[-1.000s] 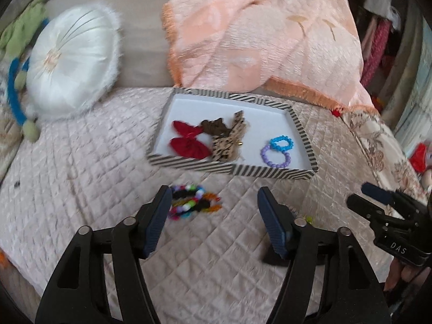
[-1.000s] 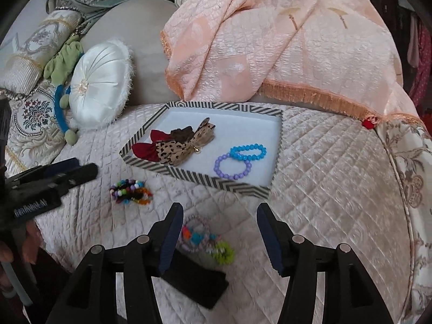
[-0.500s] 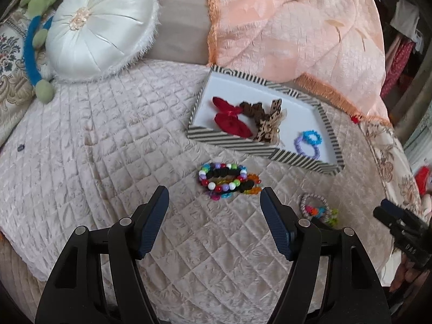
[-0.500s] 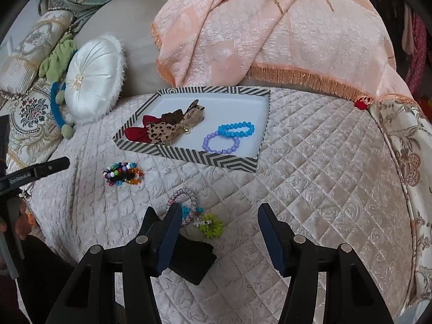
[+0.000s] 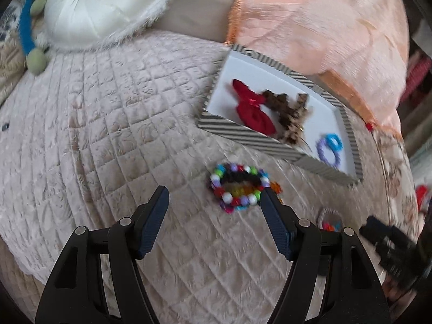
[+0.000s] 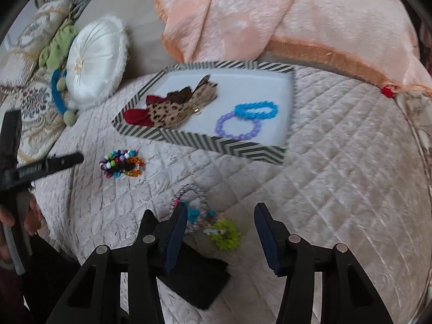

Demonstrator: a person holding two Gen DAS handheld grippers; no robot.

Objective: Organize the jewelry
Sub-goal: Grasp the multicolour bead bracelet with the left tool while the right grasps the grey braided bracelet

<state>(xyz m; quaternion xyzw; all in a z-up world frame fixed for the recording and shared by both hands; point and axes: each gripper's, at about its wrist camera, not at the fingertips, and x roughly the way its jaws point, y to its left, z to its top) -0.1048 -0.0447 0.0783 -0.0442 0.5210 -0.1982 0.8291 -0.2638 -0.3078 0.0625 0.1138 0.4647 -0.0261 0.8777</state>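
A heap of multicoloured bead bracelets (image 5: 239, 187) lies on the quilt in front of a striped tray (image 5: 243, 135). My left gripper (image 5: 214, 191) hangs open just above it, its right finger beside the beads. A second cluster, with a lime green bracelet (image 6: 225, 233) and a pastel bracelet (image 6: 189, 197), lies below my right gripper (image 6: 221, 210). Its jaws are closing, the cluster sits between them, and the pads do not touch it. In the tray are a red bow (image 5: 251, 108), a leopard bow (image 5: 291, 116), a purple bracelet (image 6: 237, 128) and a blue bracelet (image 6: 256, 109).
A round white cushion (image 6: 94, 62) and a peach blanket (image 6: 270, 13) lie behind the tray (image 6: 216, 143). A flat black object (image 6: 194, 278) rests on the quilt under my right gripper. The left gripper (image 6: 78, 159) shows at the left edge, held by a hand.
My left gripper has dropped and moved in on the multicoloured heap, rolling as it went. My right gripper has sunk toward the green and pastel cluster, and its jaws stand slightly narrower.
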